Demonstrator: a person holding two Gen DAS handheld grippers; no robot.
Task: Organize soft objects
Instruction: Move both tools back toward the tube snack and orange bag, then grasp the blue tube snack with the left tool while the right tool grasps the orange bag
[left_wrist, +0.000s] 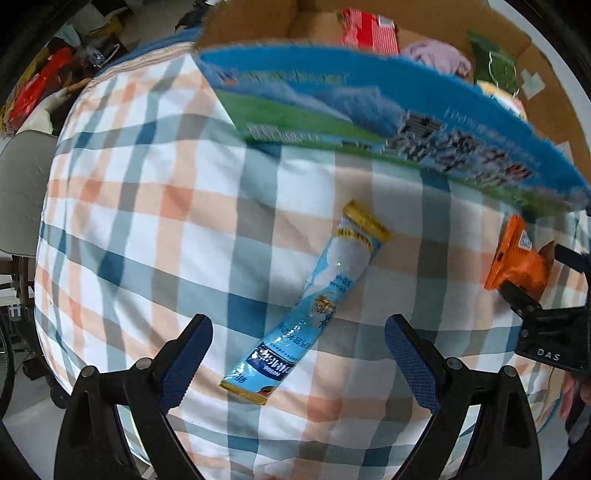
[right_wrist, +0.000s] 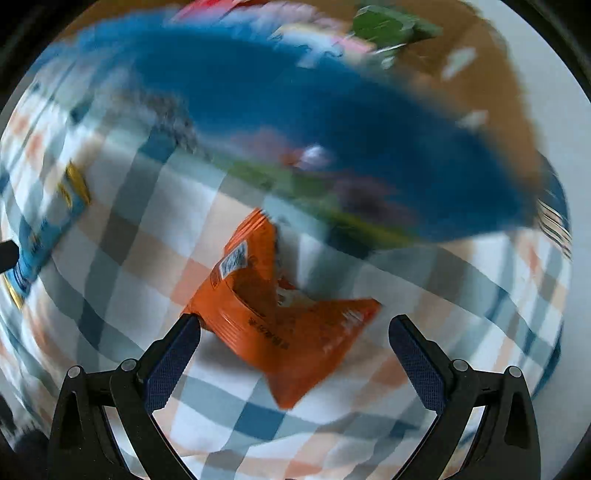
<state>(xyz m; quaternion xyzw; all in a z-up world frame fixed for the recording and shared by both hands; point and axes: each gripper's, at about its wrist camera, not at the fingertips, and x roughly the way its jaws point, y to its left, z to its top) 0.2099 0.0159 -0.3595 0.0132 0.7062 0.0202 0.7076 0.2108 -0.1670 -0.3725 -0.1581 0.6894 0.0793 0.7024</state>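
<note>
A long light-blue sachet with gold ends (left_wrist: 314, 306) lies on the checked cloth (left_wrist: 147, 221), between and just ahead of my open left gripper (left_wrist: 299, 339). An orange snack packet (right_wrist: 273, 317) lies on the cloth between the fingers of my open right gripper (right_wrist: 295, 332); its left finger (right_wrist: 177, 354) touches the packet's edge. The same packet (left_wrist: 517, 258) shows at the right of the left wrist view, with the right gripper (left_wrist: 535, 306) around it. The right wrist view is motion-blurred. The blue sachet (right_wrist: 44, 236) shows at its left edge.
A cardboard box with a blue and green printed wall (left_wrist: 369, 107) stands behind the items. Inside it lie a red packet (left_wrist: 369, 29), a pink soft item (left_wrist: 439, 55) and a green packet (left_wrist: 495, 62). Clutter lies beyond the cloth at far left (left_wrist: 37, 96).
</note>
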